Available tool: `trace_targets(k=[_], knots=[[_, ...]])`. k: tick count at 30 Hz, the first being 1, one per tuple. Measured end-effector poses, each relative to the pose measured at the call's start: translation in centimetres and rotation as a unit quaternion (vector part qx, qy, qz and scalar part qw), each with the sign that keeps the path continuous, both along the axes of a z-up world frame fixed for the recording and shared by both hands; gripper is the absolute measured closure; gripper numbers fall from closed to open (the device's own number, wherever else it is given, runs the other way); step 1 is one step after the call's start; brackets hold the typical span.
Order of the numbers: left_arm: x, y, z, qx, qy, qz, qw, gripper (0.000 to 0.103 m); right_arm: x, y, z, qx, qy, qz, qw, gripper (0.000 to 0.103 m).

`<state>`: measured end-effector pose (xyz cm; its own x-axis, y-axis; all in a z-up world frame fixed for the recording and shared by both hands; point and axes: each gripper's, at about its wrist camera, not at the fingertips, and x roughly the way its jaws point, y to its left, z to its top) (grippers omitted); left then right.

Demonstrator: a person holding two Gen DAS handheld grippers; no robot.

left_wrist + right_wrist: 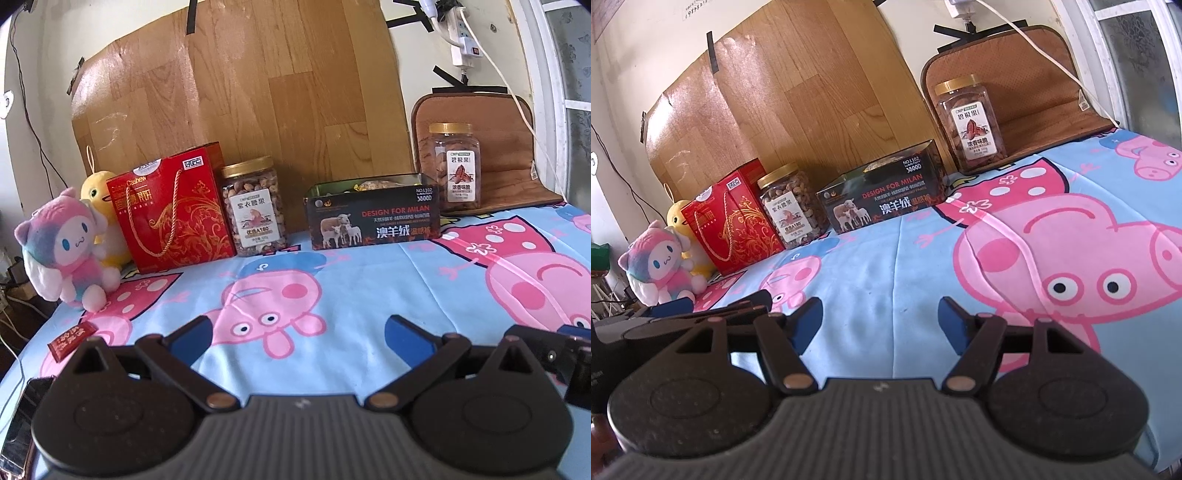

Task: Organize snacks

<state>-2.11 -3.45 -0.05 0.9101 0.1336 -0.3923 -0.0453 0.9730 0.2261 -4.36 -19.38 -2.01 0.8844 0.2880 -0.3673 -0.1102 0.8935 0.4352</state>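
Left hand-held gripper [299, 339] and right hand-held gripper [881, 325] spread wide, empty, low in frame over cartoon sheet [369, 280].
Along back: red gift bag [173, 210], cashew jar [255, 210], open dark box [373, 218] mid-frame; pecan jar [452, 166] upper right; small red packet [70, 339] lower left.

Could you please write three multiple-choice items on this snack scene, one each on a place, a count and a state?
1. What stands directly beside the red gift bag, on the side toward the black box?
A. a jar of nuts
B. a kettle
C. a bowl

2. How many gold-lidded jars are there?
A. one
B. two
C. four

3. How is the left hand-held gripper?
A. shut on a jar
B. shut on a bag
C. open, holding nothing

Answers:
1 A, the cashew jar stands next to the bag.
2 B, that jar and the pecan jar on the brown mat.
3 C, its jaws are spread over bare sheet.
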Motion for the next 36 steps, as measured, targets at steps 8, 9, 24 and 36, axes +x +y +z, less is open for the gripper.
trace_targets(k=[8,9,24,36], knots=[[0.12,0.09,-0.17,0.002,0.001,0.004,1.0,0.0,0.07,0.13,-0.19,0.001,0.004,-0.001,1.0,0.031],[0.13,0.08,-0.19,0.002,0.002,0.005,1.0,0.0,0.07,0.12,-0.19,0.002,0.004,-0.001,1.0,0.031],[0.46,0.18,-0.41,0.008,0.011,0.001,0.9999,0.0,0.03,0.1,-0.44,0.007,0.009,-0.005,1.0,0.03],[0.63,0.23,-0.51,0.009,0.015,0.0,0.9999,0.0,0.13,0.15,-0.58,0.009,0.015,-0.007,1.0,0.03]])
